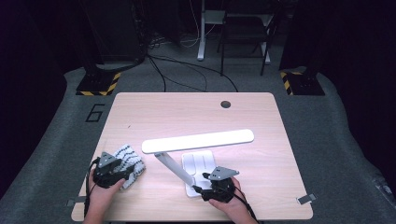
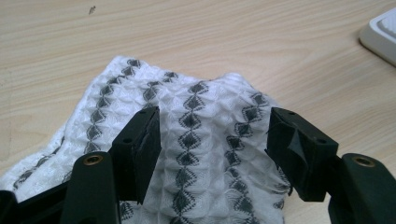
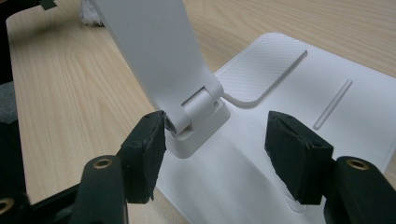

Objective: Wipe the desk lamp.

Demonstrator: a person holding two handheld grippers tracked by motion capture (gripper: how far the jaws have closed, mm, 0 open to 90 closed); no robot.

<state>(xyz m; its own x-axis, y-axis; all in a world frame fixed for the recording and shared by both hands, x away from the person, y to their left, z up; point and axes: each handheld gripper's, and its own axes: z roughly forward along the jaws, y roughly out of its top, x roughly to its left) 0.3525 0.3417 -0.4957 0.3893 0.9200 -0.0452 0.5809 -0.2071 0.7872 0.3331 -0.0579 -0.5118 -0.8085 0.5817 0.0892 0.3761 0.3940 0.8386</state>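
While the patterned cloth [image 2: 187, 135] lies bunched near the table's front left corner, the left gripper [image 2: 212, 140] sits over it with jaws spread wide, straddling a fold but clamping nothing. Over at the white desk lamp [image 1: 196, 140], the right gripper [image 3: 215, 144] hovers open at the hinge above the base, one jaw just touching it. Risk here: a shallow pinch could snag only the top layer and drag the cloth. Pale wooden table [image 1: 140, 112], grey carpet and cables beyond, dark room.
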